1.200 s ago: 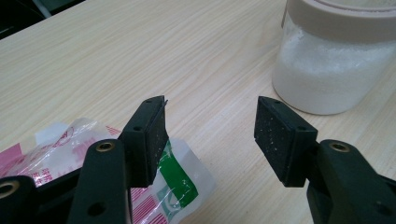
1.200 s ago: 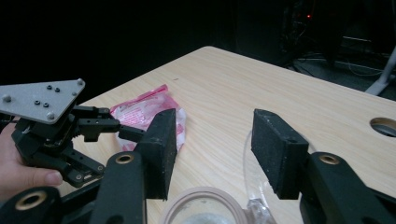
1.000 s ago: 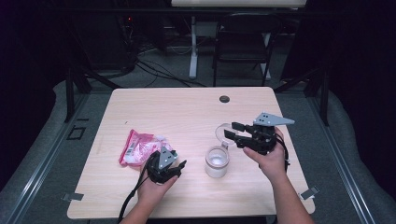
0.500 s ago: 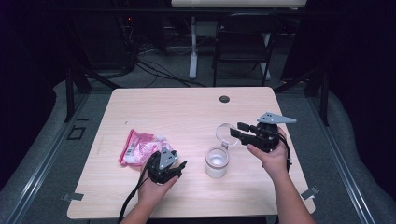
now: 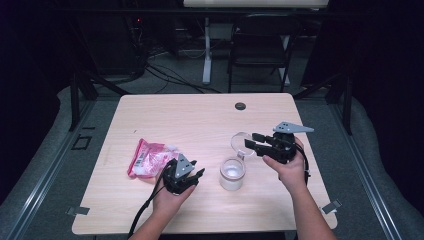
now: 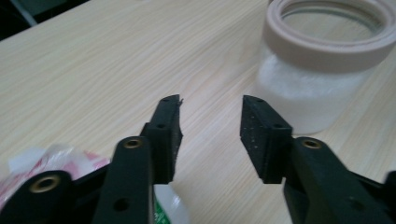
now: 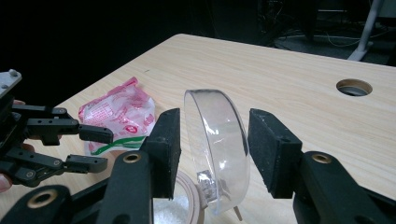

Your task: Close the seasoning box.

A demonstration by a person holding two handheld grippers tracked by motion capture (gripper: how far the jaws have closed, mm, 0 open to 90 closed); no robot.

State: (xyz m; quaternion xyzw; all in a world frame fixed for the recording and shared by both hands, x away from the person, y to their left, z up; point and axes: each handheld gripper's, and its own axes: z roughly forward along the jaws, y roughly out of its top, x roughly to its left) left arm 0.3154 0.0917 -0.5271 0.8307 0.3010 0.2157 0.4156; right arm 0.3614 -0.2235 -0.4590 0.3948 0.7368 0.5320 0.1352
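The right gripper (image 7: 212, 149) straddles the clear lid (image 7: 218, 147), its pads not visibly pressing; the left gripper (image 6: 210, 135), just narrowed and empty, should brace the jar (image 6: 322, 70) first.

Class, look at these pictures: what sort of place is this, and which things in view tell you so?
Probably a lab or recording workspace, not a home: a lone wooden table on grey floor, loose cables behind it, dark surroundings, and a folding chair.

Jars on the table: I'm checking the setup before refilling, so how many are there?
1. The jar stands open near the table's front middle, between the two tools. Its clear lid stands on edge between the right tool's jaws. The pink packet could hide something small.
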